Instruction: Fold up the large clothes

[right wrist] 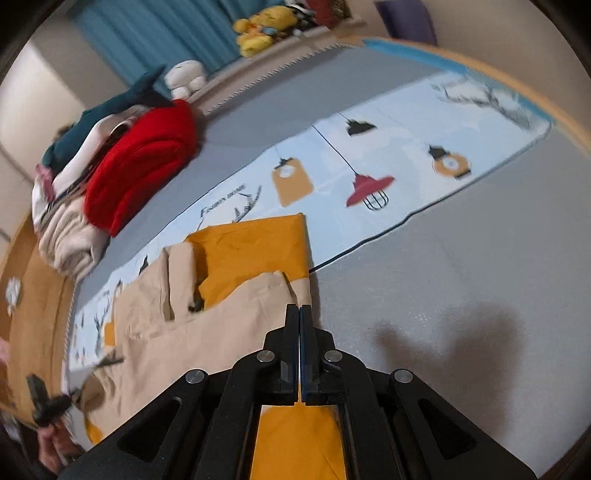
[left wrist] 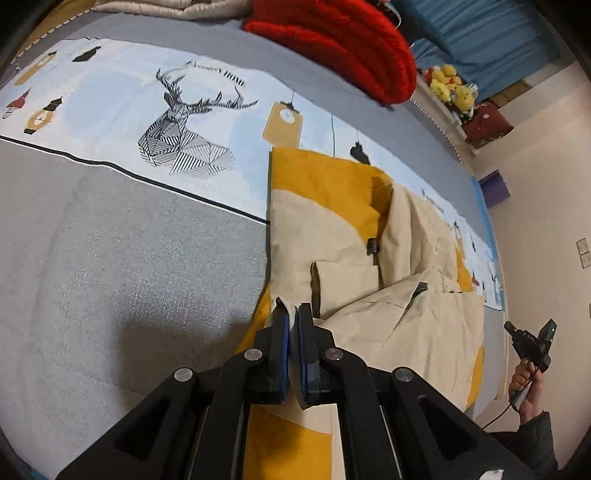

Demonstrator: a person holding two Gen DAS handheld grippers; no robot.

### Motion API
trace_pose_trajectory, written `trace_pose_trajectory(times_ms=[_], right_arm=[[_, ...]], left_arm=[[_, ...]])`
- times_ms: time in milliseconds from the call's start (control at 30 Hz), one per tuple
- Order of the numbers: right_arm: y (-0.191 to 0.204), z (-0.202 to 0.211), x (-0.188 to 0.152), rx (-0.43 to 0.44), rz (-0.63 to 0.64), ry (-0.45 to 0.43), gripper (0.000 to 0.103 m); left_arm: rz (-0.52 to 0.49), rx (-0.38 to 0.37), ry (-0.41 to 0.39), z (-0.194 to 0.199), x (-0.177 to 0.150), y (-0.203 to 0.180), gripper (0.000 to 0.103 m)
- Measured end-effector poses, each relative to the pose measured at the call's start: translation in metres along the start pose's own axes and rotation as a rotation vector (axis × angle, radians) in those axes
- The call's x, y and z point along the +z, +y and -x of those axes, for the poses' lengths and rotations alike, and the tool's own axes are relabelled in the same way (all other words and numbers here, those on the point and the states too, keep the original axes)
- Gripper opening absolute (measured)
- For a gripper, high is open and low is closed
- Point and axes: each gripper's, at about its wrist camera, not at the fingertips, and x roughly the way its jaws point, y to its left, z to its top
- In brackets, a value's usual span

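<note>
A large beige and mustard-yellow jacket (left wrist: 369,258) lies partly folded on the grey bed; it also shows in the right wrist view (right wrist: 236,295). My left gripper (left wrist: 293,314) is shut on a beige edge of the jacket, with cloth pinched between its blue pads. My right gripper (right wrist: 299,314) is shut on the jacket's near edge, and yellow cloth hangs below its jaws. The right gripper (left wrist: 532,339) also shows in the left wrist view, held in a hand at the far right.
A bedsheet (left wrist: 110,110) with a deer and lantern print covers the bed. A red knit garment (left wrist: 347,40) tops a pile of folded clothes (right wrist: 74,221) at the bed's far side. Yellow plush toys (right wrist: 258,29) sit on a ledge by blue curtains.
</note>
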Motion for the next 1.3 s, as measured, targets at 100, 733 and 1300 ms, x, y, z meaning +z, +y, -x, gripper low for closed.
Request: trace_pose_trajectory(times_ms=[100, 733, 1300], right_arm=[[0.002, -0.01, 0.002, -0.01, 0.023, 0.02, 0.003], [0.01, -0.059, -0.058, -0.05, 0.175, 0.24, 0.033], [0.04, -0.016, -0.057, 0.04, 0.276, 0.082, 0.004]], left_arm=[[0.025, -0.001, -0.005, 0.006, -0.001, 0.005, 0.014], [0.006, 0.097, 0.034, -0.008, -0.031, 0.024, 0.055], [-0.131, 0.13, -0.054, 0.002, -0.024, -0.01, 0.002]])
